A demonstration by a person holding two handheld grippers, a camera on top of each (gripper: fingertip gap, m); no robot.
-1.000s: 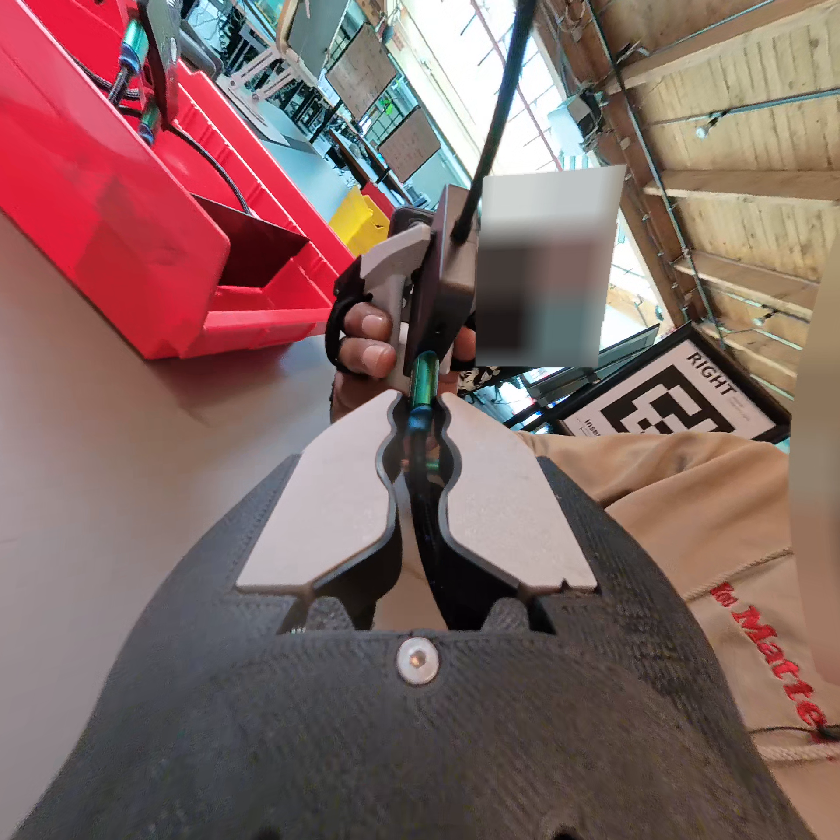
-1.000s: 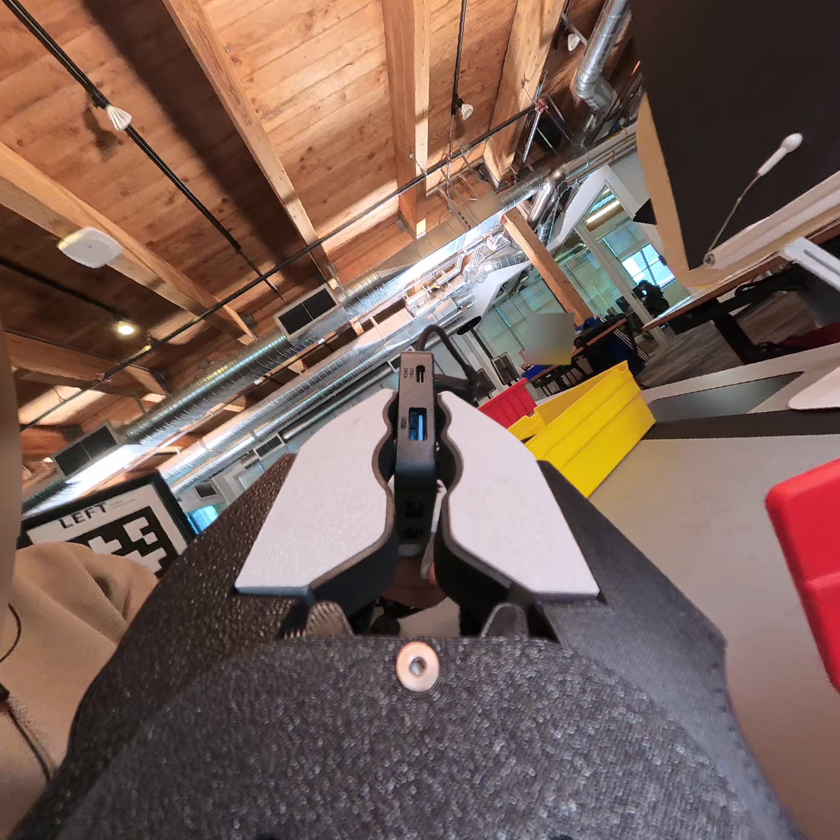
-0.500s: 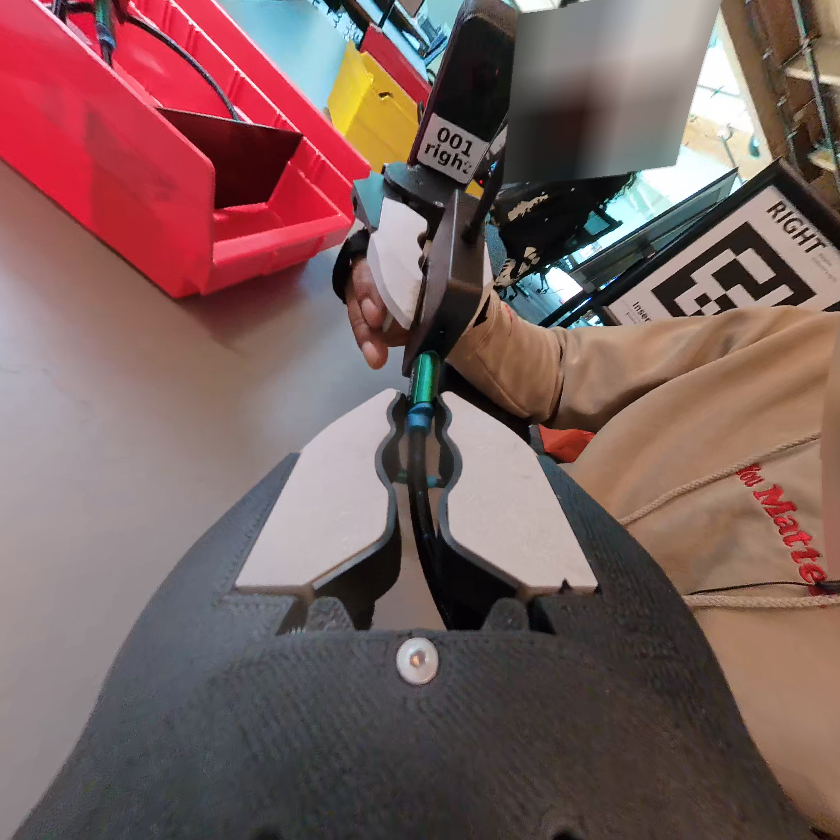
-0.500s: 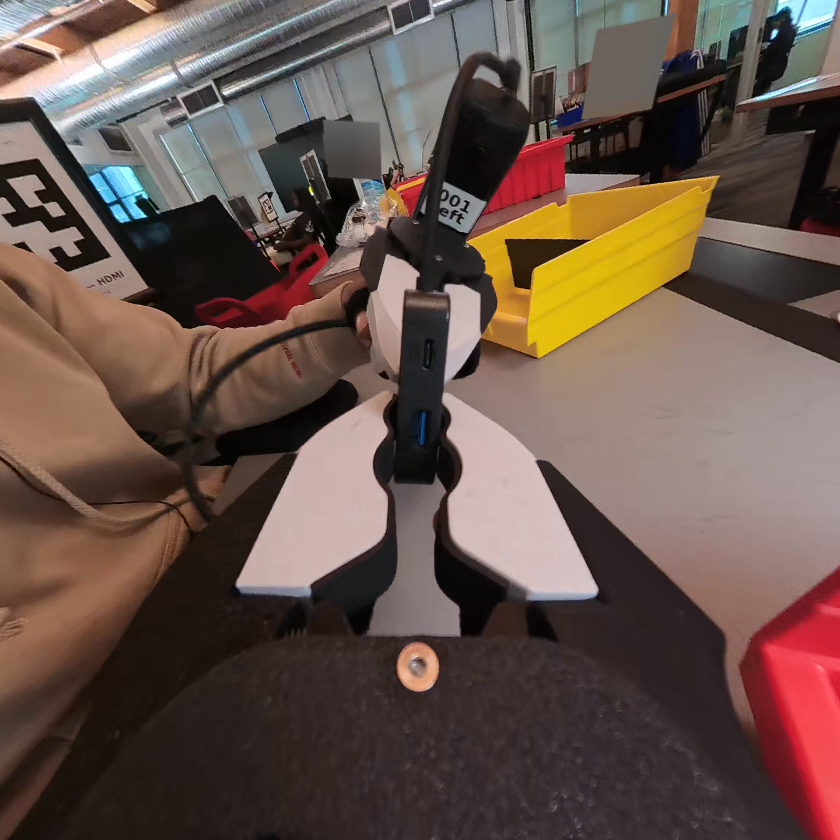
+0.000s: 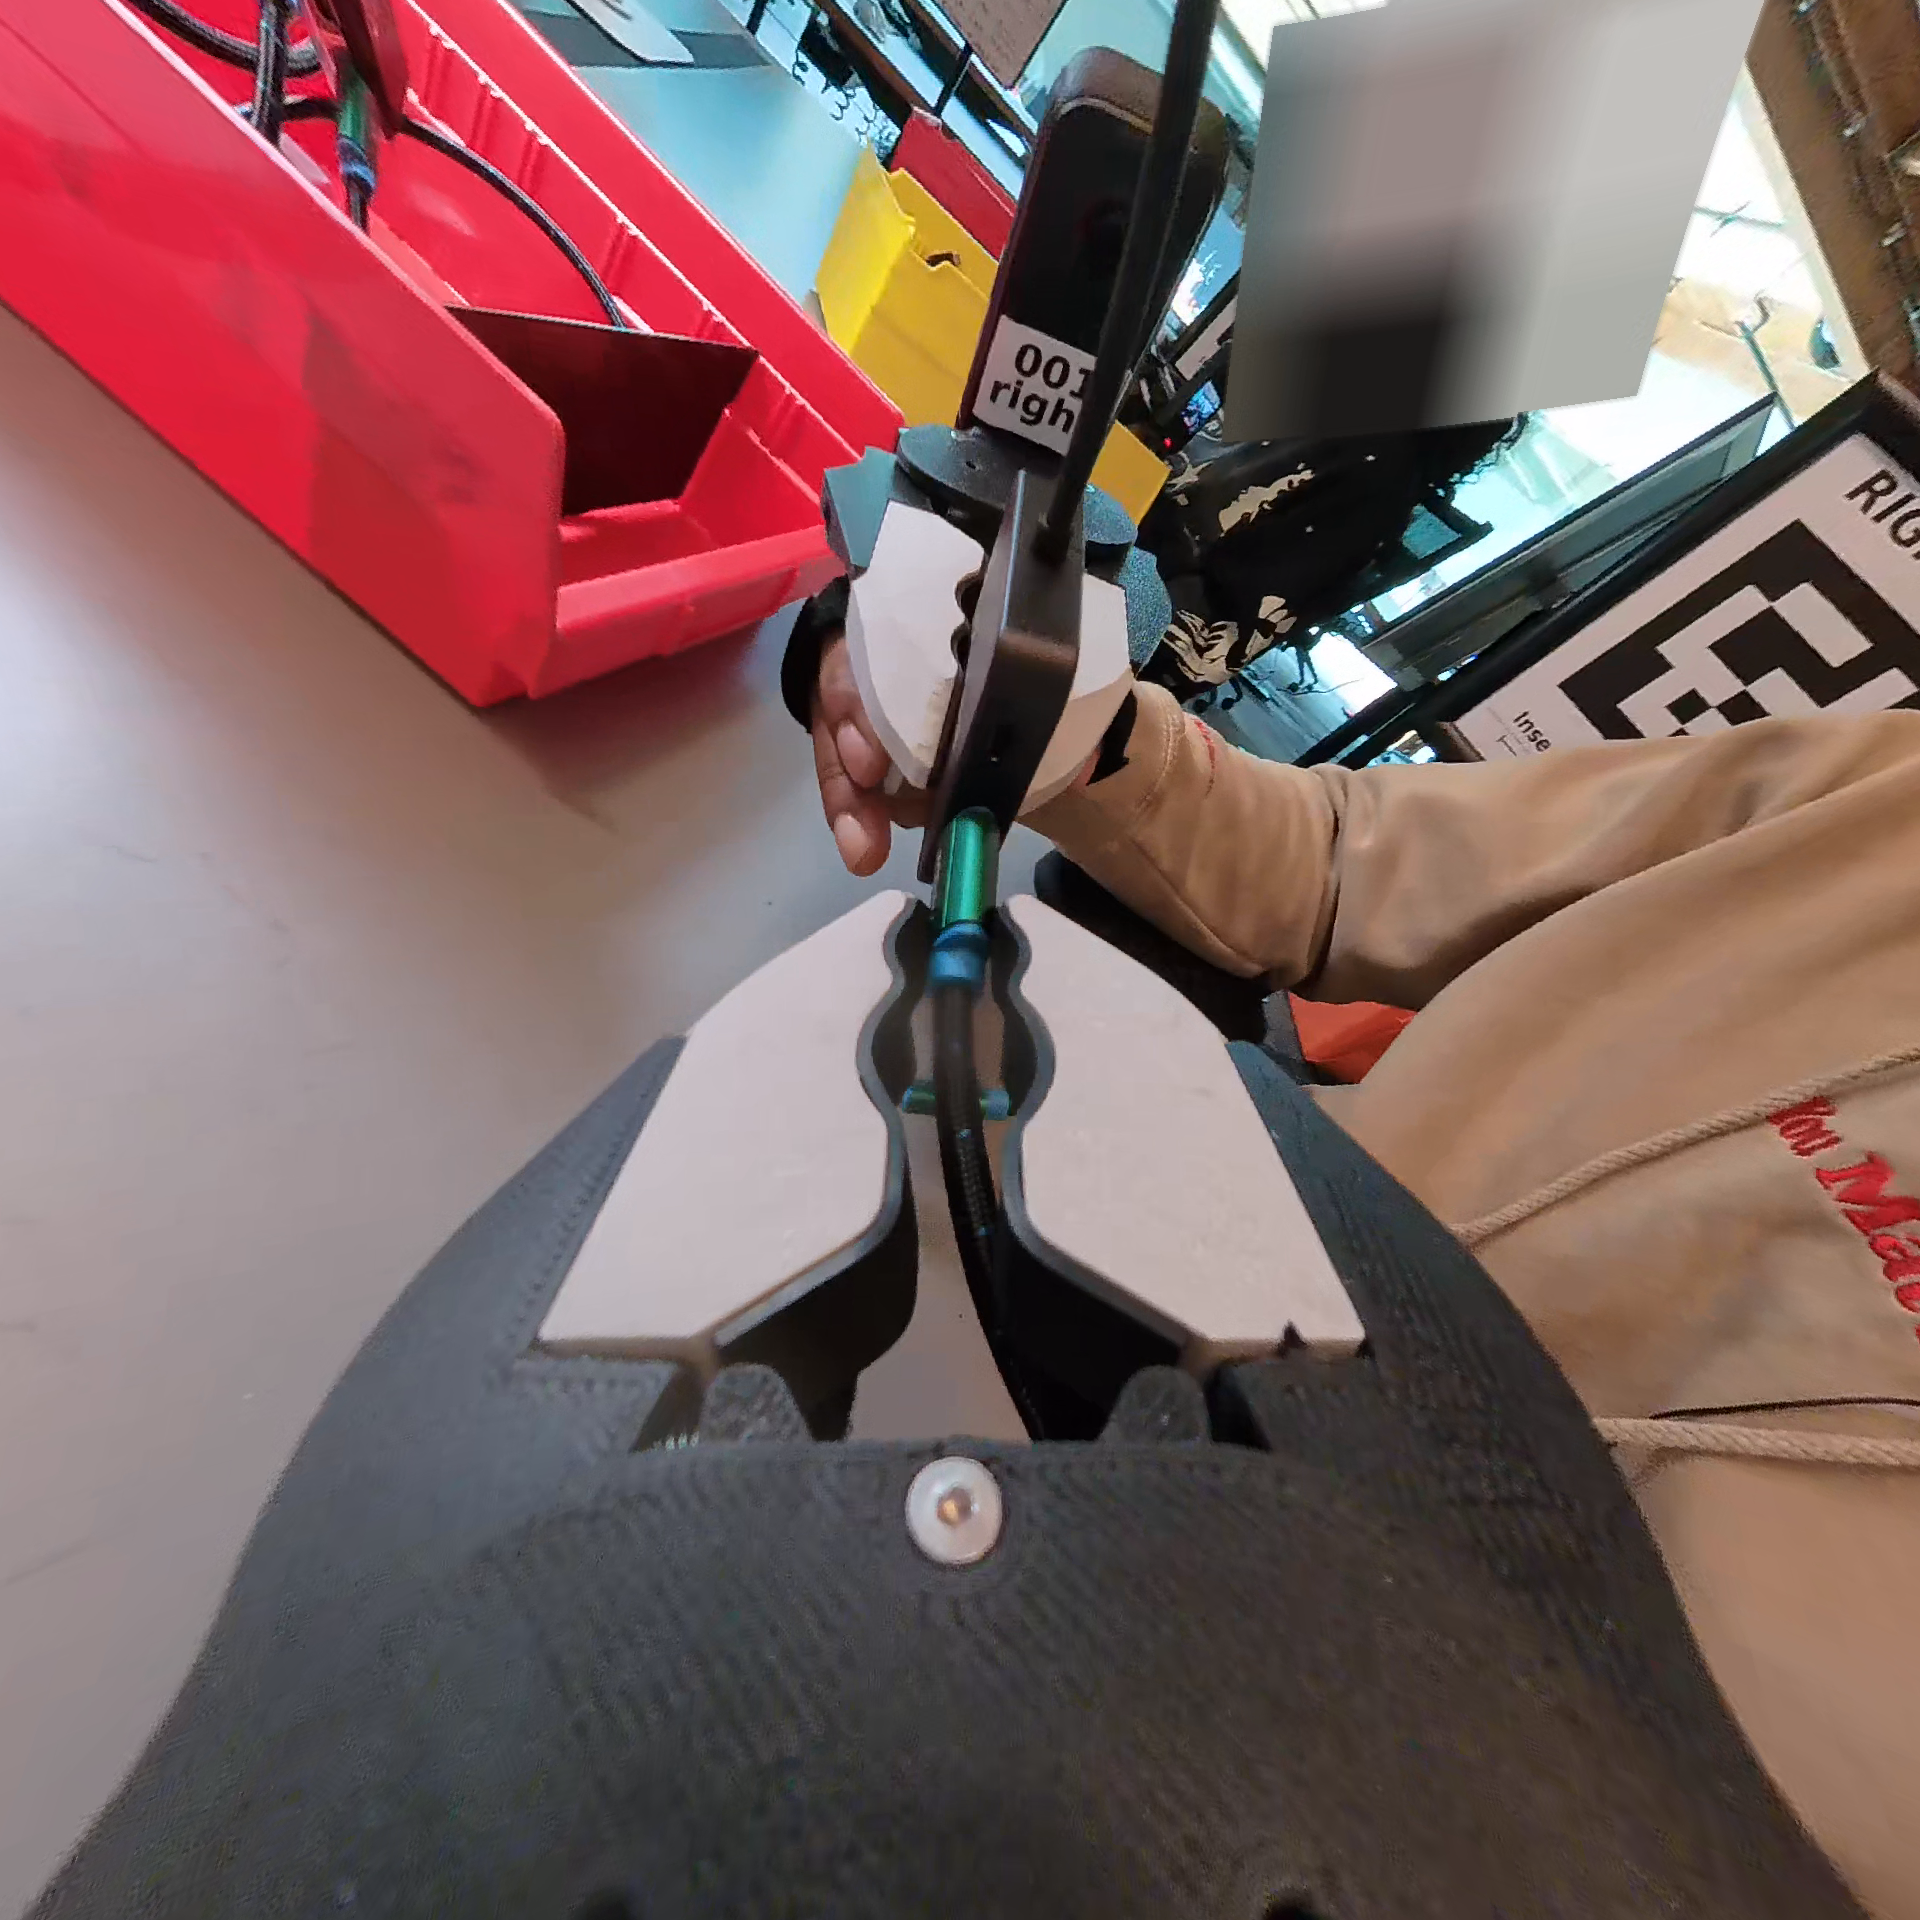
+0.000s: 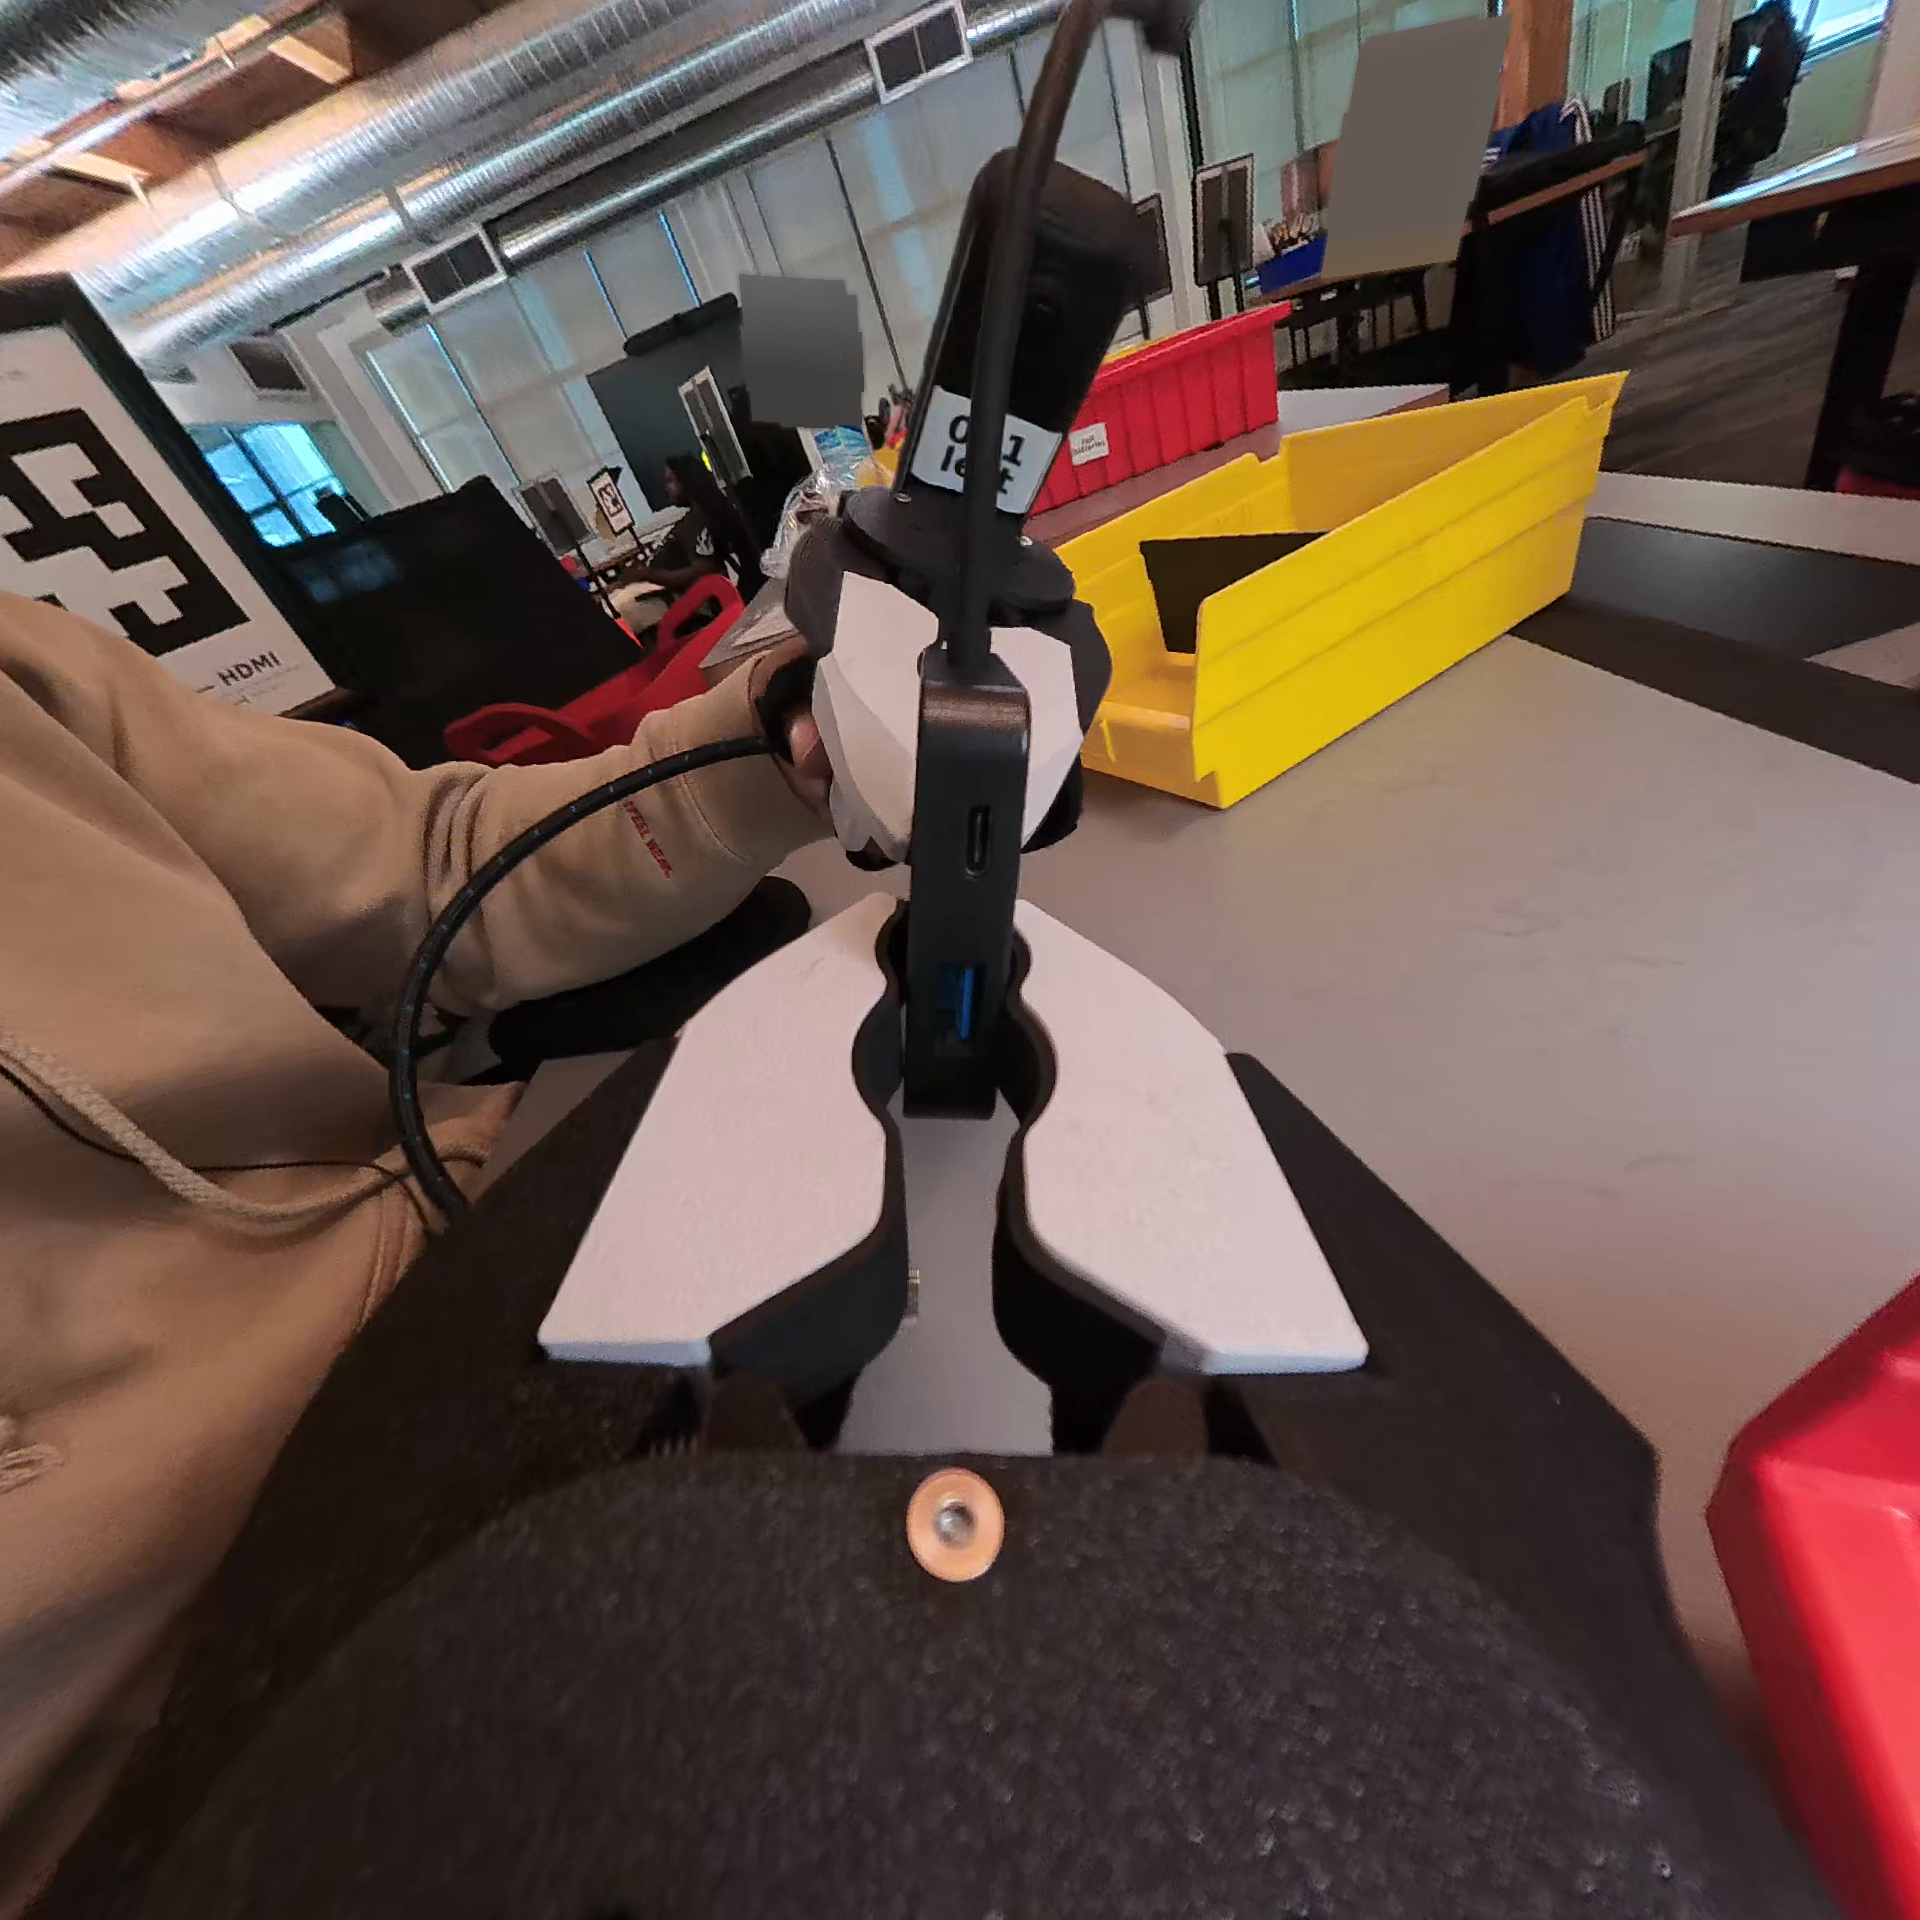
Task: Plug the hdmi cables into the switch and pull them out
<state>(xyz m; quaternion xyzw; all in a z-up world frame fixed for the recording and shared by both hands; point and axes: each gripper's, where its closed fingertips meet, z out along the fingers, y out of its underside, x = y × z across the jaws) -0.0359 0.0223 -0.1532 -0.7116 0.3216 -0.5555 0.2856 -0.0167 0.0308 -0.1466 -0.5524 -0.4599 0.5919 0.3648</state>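
Note:
My left gripper (image 5: pixel 958 920) is shut on the blue collar of an HDMI cable's green plug (image 5: pixel 963 864). The plug's front end meets the lower end of the dark switch (image 5: pixel 1013 665), and its metal tip is hidden there. My right gripper (image 6: pixel 956 920) is shut on the lower part of the switch (image 6: pixel 964 831), which stands upright with its side ports showing. The right gripper also shows in the left wrist view (image 5: pixel 987 675), clamped on the switch. The left gripper shows in the right wrist view (image 6: pixel 862 727) behind the switch. The black braided cable (image 6: pixel 488 894) loops to the left.
A red bin (image 5: pixel 312 343) holding more cables sits at the left on the grey table (image 5: pixel 260 935). A yellow bin (image 6: pixel 1351 603) stands beyond the switch and another red bin (image 6: pixel 1839 1558) is close at the right. The person's tan sleeve (image 6: pixel 364 831) lies at the left.
Both grippers have tilted down together from facing the ceiling to facing across the table. The plug and switch have stayed joined, and both grips are unchanged.

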